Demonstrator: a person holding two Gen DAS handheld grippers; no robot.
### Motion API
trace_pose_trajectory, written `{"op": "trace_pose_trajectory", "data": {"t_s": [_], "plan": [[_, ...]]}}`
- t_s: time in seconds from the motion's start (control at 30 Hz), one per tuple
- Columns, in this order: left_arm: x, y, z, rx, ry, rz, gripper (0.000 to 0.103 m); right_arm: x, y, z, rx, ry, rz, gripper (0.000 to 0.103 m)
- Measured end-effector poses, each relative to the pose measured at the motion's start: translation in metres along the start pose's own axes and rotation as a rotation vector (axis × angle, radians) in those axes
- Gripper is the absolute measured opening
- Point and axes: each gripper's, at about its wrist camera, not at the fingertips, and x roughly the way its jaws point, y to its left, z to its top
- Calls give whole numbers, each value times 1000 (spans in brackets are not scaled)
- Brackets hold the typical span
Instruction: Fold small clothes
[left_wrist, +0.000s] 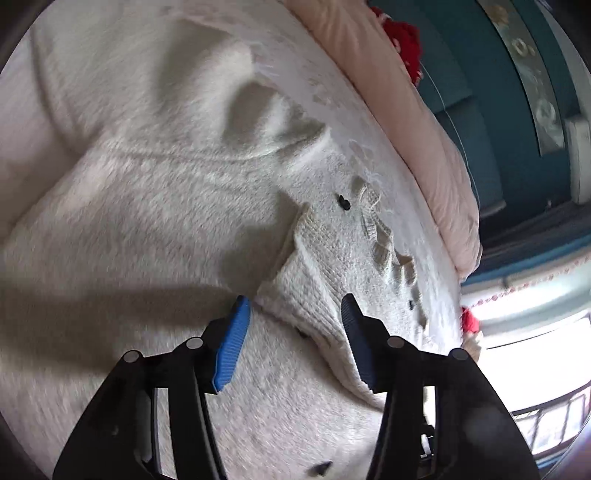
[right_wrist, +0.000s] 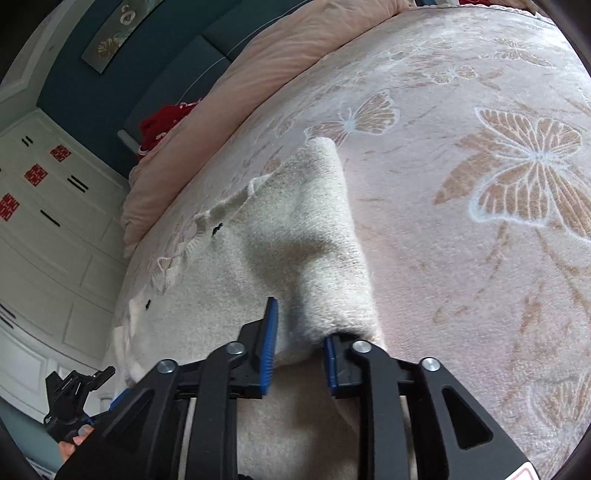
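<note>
A white fuzzy sweater (left_wrist: 155, 206) lies spread on a bed covered by a pink blanket (right_wrist: 480, 258) with a butterfly pattern. All positions below are given relative to the sweater.

Left gripper (left_wrist: 295, 314): positioned over the sweater's ribbed knit edge (left_wrist: 321, 280), near the small black buttons (left_wrist: 343, 202). The jaws stand apart. The ribbed edge lies between the two blue pads (left_wrist: 232, 343), but neither pad presses on it.

Right gripper (right_wrist: 301, 332): positioned at the sweater's edge nearest the camera, on the side bordering the bare blanket. The jaws are partly spread. A raised fold of the sweater (right_wrist: 317, 236) runs down into the gap between the fingers; whether the pads press on the fabric cannot be determined from this view.

Beyond the sweater, a pale pink quilt (right_wrist: 229, 96) is bunched along the far side of the bed. A red item (right_wrist: 162, 122) lies beside the quilt, against a teal headboard (right_wrist: 110, 85). A hand (right_wrist: 74, 443) holding the left gripper is visible to the sweater's left in the right wrist view.
</note>
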Motion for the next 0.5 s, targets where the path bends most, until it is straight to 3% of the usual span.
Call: {"op": "trace_pose_trajectory", "data": {"t_s": [0.1,0.2,0.27,0.3,0.33,0.37,0.4,0.5], "plan": [[-5,-3,-5,-51,-39,-36,64,7,9,-5,-22,-11,-7,25],[21,-10,2,-44,-8,-17,62,9,13,-2,-23,-10,-6,34],[30,-12,8,-49,-9,-13,41,11,17,-1,-32,-7,-11,40],[38,-18,15,-35,9,-52,9,12,20,0,-43,-7,-25,40],[40,-26,21,-17,19,-67,9,13,21,1,-52,-7,-35,40],[38,-35,25,9,2,-75,9,13,24,3,-63,-12,-46,34],[29,-47,29,60,-35,-79,8,11,26,5,-73,-27,-49,7],[-16,-93,41,265,-161,-147,8,-13,42,18,-68,-117,65,8]]}}
